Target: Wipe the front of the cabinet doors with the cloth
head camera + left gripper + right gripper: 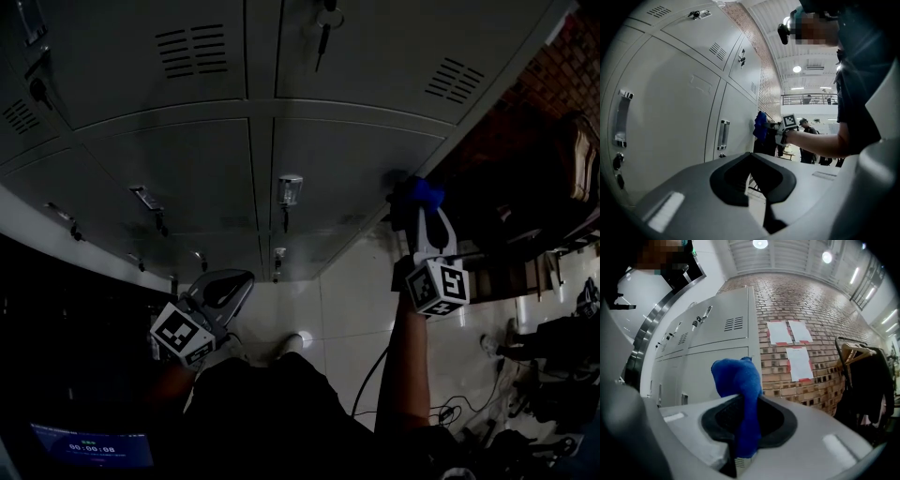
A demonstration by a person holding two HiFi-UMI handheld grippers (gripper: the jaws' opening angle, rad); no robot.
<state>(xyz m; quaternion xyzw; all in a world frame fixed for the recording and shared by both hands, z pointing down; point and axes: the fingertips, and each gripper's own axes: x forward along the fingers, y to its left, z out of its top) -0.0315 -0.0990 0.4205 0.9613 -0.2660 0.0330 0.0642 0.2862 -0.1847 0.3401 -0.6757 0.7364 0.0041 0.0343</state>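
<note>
The grey metal cabinet doors point(206, 169) fill the upper head view, with vents and small handles. My right gripper point(420, 214) is shut on a blue cloth point(421, 193), which it holds up at the right edge of the lower right door point(347, 178). In the right gripper view the cloth point(739, 383) bunches up out of the jaws of that gripper point(746, 416), beside the end door point(717, 366). My left gripper point(223, 292) hangs low and shut, holding nothing, away from the doors. From the left gripper point(752, 176) view, the cloth point(760, 125) touches a far door.
Door handles point(723, 133) and latches point(289, 189) stick out from the doors. A brick wall point(820, 310) with paper sheets adjoins the cabinet's right end. A rack with dark garments point(865, 380) stands further right. A cable point(370, 375) lies on the tiled floor. People stand in the background point(805, 140).
</note>
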